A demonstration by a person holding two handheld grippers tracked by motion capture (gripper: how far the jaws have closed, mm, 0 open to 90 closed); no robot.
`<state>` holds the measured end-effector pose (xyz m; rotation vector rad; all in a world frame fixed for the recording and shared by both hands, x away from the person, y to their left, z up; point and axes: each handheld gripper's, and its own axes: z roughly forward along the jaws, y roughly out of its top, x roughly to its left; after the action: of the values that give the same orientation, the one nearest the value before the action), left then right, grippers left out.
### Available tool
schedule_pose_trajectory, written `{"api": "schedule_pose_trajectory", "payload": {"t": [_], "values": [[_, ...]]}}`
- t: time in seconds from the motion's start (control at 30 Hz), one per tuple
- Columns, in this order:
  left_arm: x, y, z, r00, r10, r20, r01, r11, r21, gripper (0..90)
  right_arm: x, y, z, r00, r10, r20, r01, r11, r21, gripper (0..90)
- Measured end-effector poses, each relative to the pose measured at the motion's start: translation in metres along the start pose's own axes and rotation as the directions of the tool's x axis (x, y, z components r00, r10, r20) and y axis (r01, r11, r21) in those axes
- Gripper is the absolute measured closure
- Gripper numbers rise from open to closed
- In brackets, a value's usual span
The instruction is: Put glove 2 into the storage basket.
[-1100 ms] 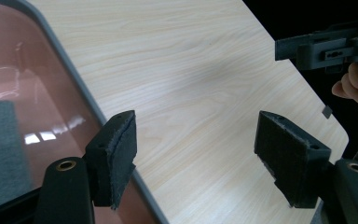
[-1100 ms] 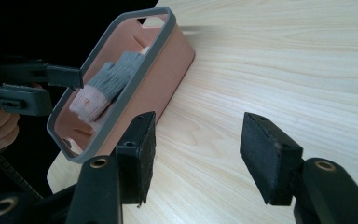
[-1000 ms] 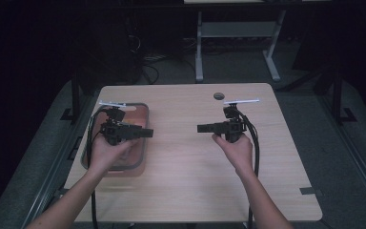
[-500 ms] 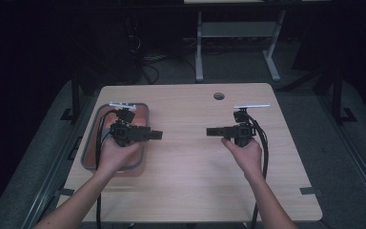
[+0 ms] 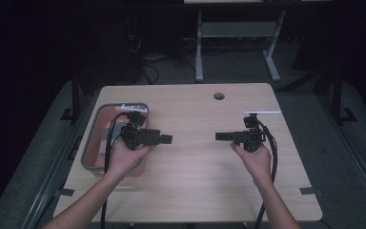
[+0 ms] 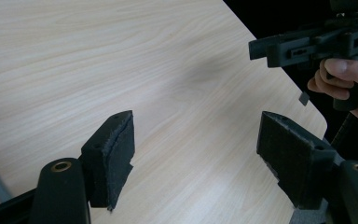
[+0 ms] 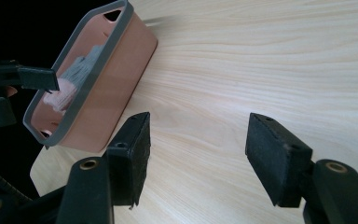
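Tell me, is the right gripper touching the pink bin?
Apart. In the high view the right gripper is across bare table from the pink bin; the right gripper view shows wood between them.

Wooden table point(image 5: 195, 186) bearing a pink bin point(image 5: 95, 138)

The high view looks forward and down from above the person's side, far enough back to take in the whole table point(image 5: 195, 191) and the dark floor beyond. The left gripper view rides low and close over the wood, facing across it toward the right gripper point(image 6: 261, 49) at a rounded corner. The right gripper view – equally near the tabletop – faces the opposite way, toward the pink bin point(image 7: 116, 93). All three share the bare middle of the table.
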<state>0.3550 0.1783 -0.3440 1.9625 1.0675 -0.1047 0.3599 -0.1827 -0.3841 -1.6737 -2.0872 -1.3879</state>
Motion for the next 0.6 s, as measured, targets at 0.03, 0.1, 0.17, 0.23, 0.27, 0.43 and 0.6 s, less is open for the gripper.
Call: {"api": "schedule_pose_trajectory", "payload": {"t": [0.03,0.1,0.17,0.23,0.27,0.43,0.6], "values": [[-0.001,0.000,0.001,1.0000,0.003,0.002,-0.003,1.0000,0.000,27.7,-0.002,-0.001,-0.001,1.0000,0.001,0.003,-0.001,1.000,0.000,40.0],[-0.003,-0.001,0.004,1.0000,0.005,0.005,-0.005,1.0000,0.004,27.7,-0.004,-0.003,-0.003,0.9999,0.011,0.004,-0.011,1.000,0.002,39.8],[-0.005,-0.002,0.006,1.0000,0.008,0.005,-0.008,1.0000,0.001,27.6,-0.007,-0.005,-0.004,0.9999,0.013,0.009,-0.013,1.000,0.001,39.6],[-0.007,-0.003,0.009,0.9998,0.017,0.007,-0.017,0.9999,0.002,27.5,-0.010,-0.007,-0.005,0.9997,0.018,0.013,-0.018,1.000,0.002,39.3],[-0.008,-0.004,0.011,0.9998,0.020,0.009,-0.020,0.9998,0.003,27.4,-0.011,-0.008,-0.006,0.9997,0.021,0.016,-0.021,1.000,0.003,39.0],[-0.013,-0.007,0.019,0.9994,0.026,0.023,-0.026,0.9995,0.015,27.2,-0.017,-0.012,-0.011,0.9992,0.033,0.023,-0.033,0.999,0.002,38.4],[-0.018,-0.011,0.026,0.9987,0.037,0.035,-0.038,0.9991,0.022,27.2,-0.025,-0.019,-0.014,0.9987,0.041,0.031,-0.042,0.999,0.013,37.6]]}}
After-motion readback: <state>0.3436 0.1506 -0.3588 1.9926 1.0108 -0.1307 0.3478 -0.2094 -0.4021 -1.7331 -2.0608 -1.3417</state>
